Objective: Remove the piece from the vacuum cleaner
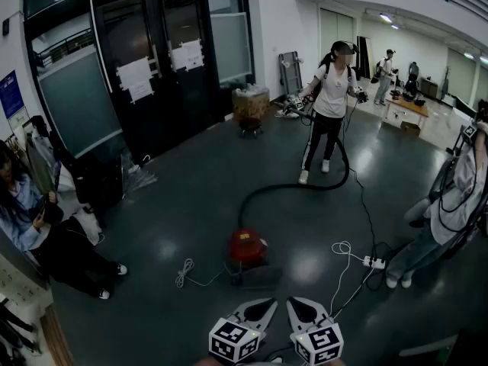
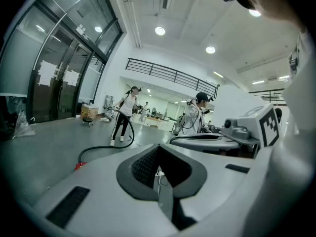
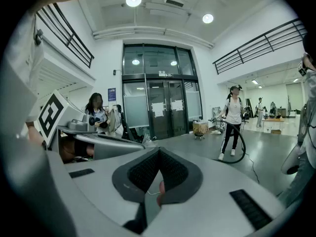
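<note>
Both grippers sit low at the near edge of the head view, side by side, marker cubes up. The left gripper (image 1: 261, 308) has its jaws together with nothing between them, as its own view confirms. The right gripper (image 1: 303, 308) likewise has its jaws closed and holds nothing. The red vacuum cleaner (image 1: 248, 247) stands on the dark floor (image 1: 175, 204) ahead of the grippers, apart from both. Its black hose (image 1: 284, 188) leaves the canister top, arcs right across the floor and rises to a standing person in a white shirt (image 1: 332, 90), who holds the far end. Which piece is meant for removal cannot be told from here. A thin white cable (image 1: 185, 271) lies coiled left of the canister. A white power strip (image 1: 374, 262) lies to its right. A seated person (image 1: 27, 216) is at the left wall, beside the dark glass doors (image 1: 152, 59).
</note>
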`<control>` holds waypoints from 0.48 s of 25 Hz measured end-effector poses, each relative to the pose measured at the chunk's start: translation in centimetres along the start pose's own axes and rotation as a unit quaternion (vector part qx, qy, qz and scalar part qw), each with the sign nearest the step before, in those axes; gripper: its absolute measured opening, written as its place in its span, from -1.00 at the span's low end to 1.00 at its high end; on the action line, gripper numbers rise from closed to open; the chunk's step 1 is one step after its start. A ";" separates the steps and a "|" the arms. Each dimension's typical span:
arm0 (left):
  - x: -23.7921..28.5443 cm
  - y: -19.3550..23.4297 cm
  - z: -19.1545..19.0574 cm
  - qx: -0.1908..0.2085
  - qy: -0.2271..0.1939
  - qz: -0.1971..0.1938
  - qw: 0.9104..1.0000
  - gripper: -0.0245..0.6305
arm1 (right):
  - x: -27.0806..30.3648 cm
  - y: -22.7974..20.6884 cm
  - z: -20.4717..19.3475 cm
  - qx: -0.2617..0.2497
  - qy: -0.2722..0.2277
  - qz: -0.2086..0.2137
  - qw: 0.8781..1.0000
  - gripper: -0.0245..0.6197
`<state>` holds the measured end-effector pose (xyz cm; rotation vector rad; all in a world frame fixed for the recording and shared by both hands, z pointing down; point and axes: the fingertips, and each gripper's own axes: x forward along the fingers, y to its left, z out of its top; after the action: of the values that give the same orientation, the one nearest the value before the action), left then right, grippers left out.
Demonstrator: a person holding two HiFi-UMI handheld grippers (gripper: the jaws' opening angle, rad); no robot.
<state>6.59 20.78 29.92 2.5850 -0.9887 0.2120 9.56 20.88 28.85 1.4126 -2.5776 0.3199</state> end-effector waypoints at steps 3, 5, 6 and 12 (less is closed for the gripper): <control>0.0 0.5 0.3 0.003 -0.001 -0.001 1.000 -0.91 | 0.5 0.0 0.2 -0.001 0.001 -0.001 1.000 -0.88; -0.2 0.9 0.4 0.002 -0.001 -0.002 1.000 -0.91 | 0.9 0.3 0.4 -0.001 0.002 -0.002 1.000 -0.88; -0.3 1.1 0.5 0.002 0.000 -0.002 1.000 -0.91 | 1.1 0.4 0.4 -0.002 0.002 -0.002 1.000 -0.88; -0.5 1.9 0.1 0.005 0.002 0.000 1.000 -0.91 | 1.9 0.9 0.0 0.011 0.005 0.008 1.000 -0.88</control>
<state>4.95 19.71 30.24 2.5935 -0.9882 0.2220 7.82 19.85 29.28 1.3950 -2.5851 0.3580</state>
